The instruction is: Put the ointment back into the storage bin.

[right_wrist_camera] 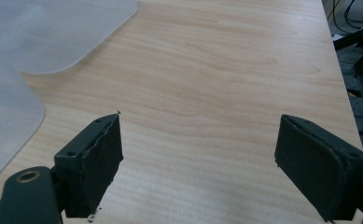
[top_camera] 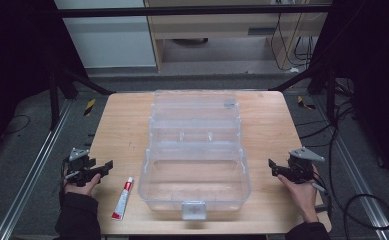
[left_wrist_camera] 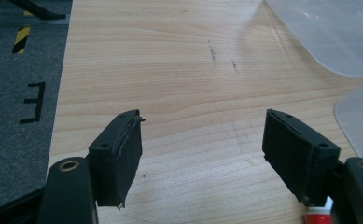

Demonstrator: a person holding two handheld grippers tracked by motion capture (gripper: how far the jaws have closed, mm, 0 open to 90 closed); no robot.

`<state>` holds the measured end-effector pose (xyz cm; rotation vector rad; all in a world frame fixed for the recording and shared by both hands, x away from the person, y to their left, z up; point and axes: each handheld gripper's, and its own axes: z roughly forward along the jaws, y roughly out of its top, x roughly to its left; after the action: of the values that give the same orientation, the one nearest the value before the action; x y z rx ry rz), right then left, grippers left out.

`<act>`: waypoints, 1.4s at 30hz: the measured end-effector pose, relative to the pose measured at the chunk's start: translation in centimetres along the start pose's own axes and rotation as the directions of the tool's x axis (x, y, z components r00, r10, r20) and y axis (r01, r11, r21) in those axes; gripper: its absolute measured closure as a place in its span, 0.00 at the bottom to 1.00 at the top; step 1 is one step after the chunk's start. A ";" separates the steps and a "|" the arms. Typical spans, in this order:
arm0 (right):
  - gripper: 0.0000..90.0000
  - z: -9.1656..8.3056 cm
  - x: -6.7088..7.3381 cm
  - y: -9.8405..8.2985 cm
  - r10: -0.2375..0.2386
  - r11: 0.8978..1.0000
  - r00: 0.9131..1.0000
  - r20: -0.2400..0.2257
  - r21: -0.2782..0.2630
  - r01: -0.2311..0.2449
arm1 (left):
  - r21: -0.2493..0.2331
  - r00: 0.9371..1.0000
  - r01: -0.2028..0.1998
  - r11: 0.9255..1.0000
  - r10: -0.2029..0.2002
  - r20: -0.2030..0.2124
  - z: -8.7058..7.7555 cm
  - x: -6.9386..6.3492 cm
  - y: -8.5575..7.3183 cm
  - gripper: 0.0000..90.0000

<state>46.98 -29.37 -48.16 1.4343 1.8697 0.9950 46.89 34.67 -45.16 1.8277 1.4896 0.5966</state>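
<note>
Across the middle of the high view: rectangular light wooden desk point(top_camera: 127, 130), grain running lengthwise, faint dark scuffs noted in the left gripper view. Standing at its centre: large clear plastic tiered storage box point(top_camera: 194, 155), lid swung back toward the far edge, upper tray stepped behind the deep lower tub, grey latch tab at the near wall. Rounded translucent corners of same visible at upper right of the left gripper view point(left_wrist_camera: 342, 37) and upper left of the right gripper view point(right_wrist_camera: 53, 32).

At the left near edge: black left tongs point(top_camera: 106, 168), held in a dark-sleeved hand point(top_camera: 79, 187), jaws wide apart over bare wood, gripping nothing, pointed toward the box. At the right near edge: black right tongs point(top_camera: 274, 167), grey three-cornered plate on top, held in the other hand point(top_camera: 299, 192), jaws likewise spread wide, empty.

Between left tongs and box, flat on the desk: small white squeeze tube with red cap and red end point(top_camera: 123, 198), lying lengthwise, apart from both.
</note>
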 end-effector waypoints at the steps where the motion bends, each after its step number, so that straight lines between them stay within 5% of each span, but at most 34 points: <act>1: 0.17 -0.2 -0.1 -0.2 0.006 1.000 1.000 -0.002 -0.001 -0.006 | 0.007 1.000 -0.013 1.000 0.013 -0.001 -0.2 -0.1 0.1 0.32; 13: 0.17 -0.4 -0.2 -0.7 0.002 1.000 1.000 -0.007 0.026 -0.002 | 0.074 0.993 -0.093 0.993 0.087 0.075 -3.0 -1.4 1.5 0.32; 21: 0.17 -0.2 -0.1 -0.9 0.003 0.999 1.000 -0.007 0.040 -0.003 | 0.126 0.990 -0.110 0.986 0.098 0.101 -3.6 -2.3 1.5 0.35; 28: 0.17 -0.1 -0.1 -1.0 0.006 0.998 1.000 -0.002 0.056 -0.006 | 0.208 0.986 -0.143 0.968 0.122 0.113 -3.7 -2.7 1.8 0.38; 42: 0.19 0.2 -0.1 -1.0 -0.002 0.997 1.000 -0.015 0.082 0.003 | 0.282 0.976 -0.194 0.940 0.157 0.149 -3.2 -4.4 1.5 0.43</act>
<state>46.57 -29.55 -49.12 1.4749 1.9437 0.9399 44.51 30.97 -41.58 2.2035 1.3985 0.3474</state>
